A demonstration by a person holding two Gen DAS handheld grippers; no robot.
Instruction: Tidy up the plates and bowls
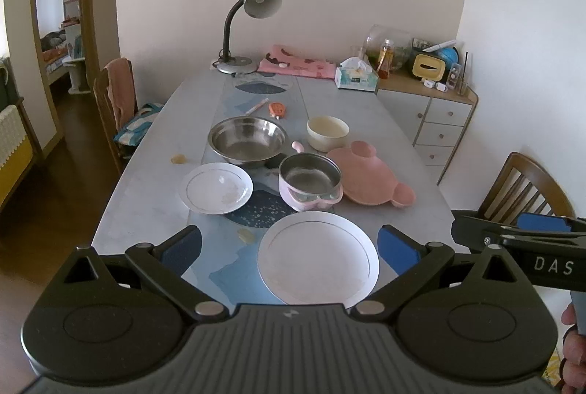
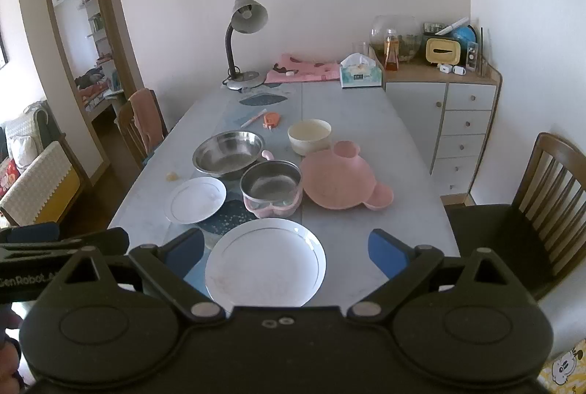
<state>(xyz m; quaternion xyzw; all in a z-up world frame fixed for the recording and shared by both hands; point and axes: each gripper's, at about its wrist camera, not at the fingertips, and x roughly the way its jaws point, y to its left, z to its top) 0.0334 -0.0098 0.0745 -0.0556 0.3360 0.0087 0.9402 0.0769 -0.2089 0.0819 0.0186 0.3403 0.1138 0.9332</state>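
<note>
On the table [image 1: 366, 101] lie a large white plate [image 1: 318, 257] nearest me, a small white plate [image 1: 215, 188], a big steel bowl [image 1: 247, 142], a pink-cased steel bowl [image 1: 310, 182], a pink bear-shaped plate [image 1: 370, 178] and a cream bowl [image 1: 327, 132]. My left gripper [image 1: 289, 247] is open and empty, above the near table edge with the large plate between its blue pads. My right gripper [image 2: 285, 249] is open and empty too, the large white plate [image 2: 265, 263] just ahead of it. The small plate [image 2: 196, 200], steel bowl [image 2: 228, 155] and bear plate [image 2: 342, 179] lie beyond.
A desk lamp [image 1: 241, 28], pink cloth [image 1: 296, 62] and tissue box [image 1: 356, 77] sit at the far end. A pen [image 1: 256, 107] and orange item [image 1: 277, 110] lie mid-table. Chairs stand left [image 1: 113, 101] and right [image 2: 542, 189]; a drawer cabinet [image 2: 461, 123] stands far right.
</note>
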